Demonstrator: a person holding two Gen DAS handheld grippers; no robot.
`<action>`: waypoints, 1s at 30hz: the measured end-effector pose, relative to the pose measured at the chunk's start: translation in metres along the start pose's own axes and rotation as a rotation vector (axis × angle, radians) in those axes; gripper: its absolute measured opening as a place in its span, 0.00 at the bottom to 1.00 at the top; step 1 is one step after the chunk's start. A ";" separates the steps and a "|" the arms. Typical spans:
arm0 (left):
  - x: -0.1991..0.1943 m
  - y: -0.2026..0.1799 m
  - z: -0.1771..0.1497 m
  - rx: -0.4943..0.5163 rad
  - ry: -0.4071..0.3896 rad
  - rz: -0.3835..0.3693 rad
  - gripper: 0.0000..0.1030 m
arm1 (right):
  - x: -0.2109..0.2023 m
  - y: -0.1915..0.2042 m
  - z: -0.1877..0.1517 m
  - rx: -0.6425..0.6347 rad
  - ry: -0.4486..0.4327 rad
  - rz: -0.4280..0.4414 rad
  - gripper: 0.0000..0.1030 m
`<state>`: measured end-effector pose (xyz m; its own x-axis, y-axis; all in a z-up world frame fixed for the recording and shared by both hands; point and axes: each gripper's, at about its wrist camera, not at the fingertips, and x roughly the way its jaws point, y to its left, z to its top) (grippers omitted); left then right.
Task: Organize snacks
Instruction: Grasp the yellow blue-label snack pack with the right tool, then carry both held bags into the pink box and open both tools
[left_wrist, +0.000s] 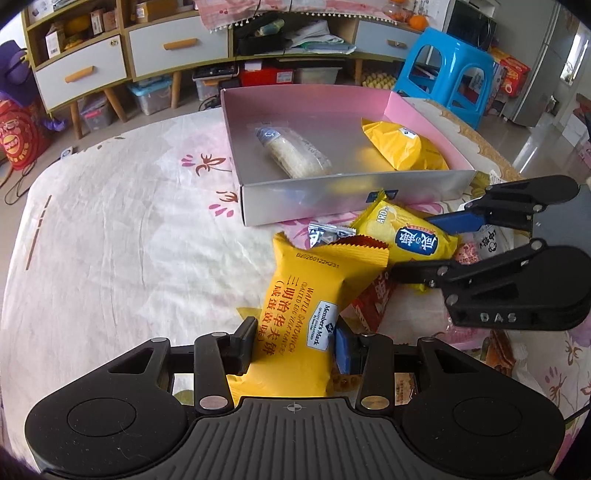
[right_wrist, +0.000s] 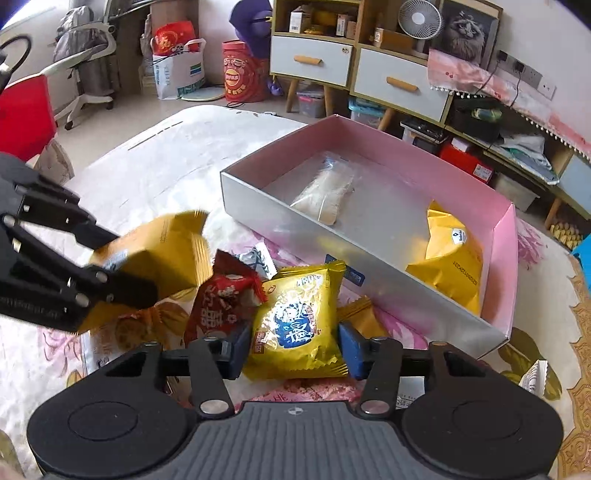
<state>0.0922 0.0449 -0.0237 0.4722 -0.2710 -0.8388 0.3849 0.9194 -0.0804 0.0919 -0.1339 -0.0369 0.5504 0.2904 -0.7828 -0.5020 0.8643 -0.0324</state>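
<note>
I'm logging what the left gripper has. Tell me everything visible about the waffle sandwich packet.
The waffle sandwich packet is a glossy orange-yellow pillow pack with crimped, serrated ends, printed with "Waffle Sandwich", Chinese text, a Member's Mark label and a batch code. It looks puffed and unopened. The left gripper is shut on its lower half, fingers pressing both sides. It points away toward the pink-lined box, its far end over the loose snack pile.

Both handheld tools are matte black plastic. The left gripper (left_wrist: 293, 345), at the bottom of its own frame, shows a ribbed grey centre plate with a crosshair mark, silver rivets and blue finger pads. The right gripper (right_wrist: 291, 349) looks alike; raised letters "DAS" mark its side at right of the left view.
</note>
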 end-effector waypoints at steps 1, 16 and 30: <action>-0.001 0.001 0.000 -0.002 -0.003 0.000 0.38 | -0.001 -0.001 0.001 0.006 -0.004 0.002 0.38; -0.010 -0.002 0.009 0.012 -0.037 -0.003 0.23 | -0.027 -0.015 0.009 0.131 -0.048 0.067 0.10; 0.024 0.008 -0.002 0.029 0.067 0.074 0.55 | 0.010 0.000 0.006 0.082 0.056 0.064 0.41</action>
<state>0.1051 0.0462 -0.0453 0.4462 -0.1820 -0.8762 0.3743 0.9273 -0.0020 0.1013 -0.1281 -0.0416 0.4792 0.3248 -0.8154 -0.4776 0.8759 0.0683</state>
